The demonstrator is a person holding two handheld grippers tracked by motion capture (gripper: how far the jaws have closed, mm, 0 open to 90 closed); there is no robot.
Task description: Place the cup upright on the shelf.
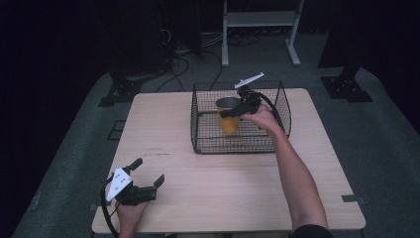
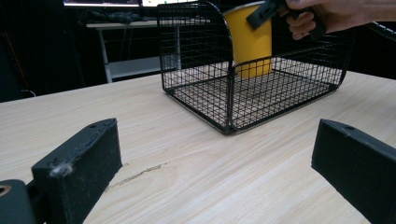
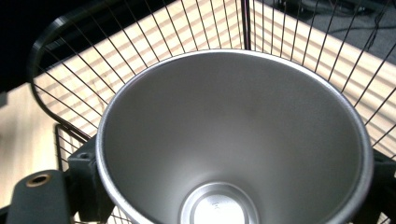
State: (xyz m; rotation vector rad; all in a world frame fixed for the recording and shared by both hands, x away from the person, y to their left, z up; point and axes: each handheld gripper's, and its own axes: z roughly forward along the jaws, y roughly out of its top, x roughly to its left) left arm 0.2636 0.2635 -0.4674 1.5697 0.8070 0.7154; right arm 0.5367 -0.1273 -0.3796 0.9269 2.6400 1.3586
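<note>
A yellow cup [image 1: 229, 122] with a silver inside [image 3: 233, 135] stands upright within the black wire basket [image 1: 233, 145] at the table's far middle. My right gripper [image 1: 229, 107] is shut on the cup near its rim, one jaw on each side [image 3: 233, 186]. The left gripper view looks across at the cup [image 2: 250, 42] behind the basket's mesh [image 2: 261, 95]; whether its base touches the basket floor I cannot tell. My left gripper [image 1: 147, 172] rests open at the table's near left corner, holding nothing [image 2: 210, 172].
The wooden table [image 1: 223, 188] is bare between the basket and my left gripper. A white shelf frame [image 1: 260, 20] and cables [image 1: 183, 62] lie on the floor beyond the table's far edge. Dark stands flank the table.
</note>
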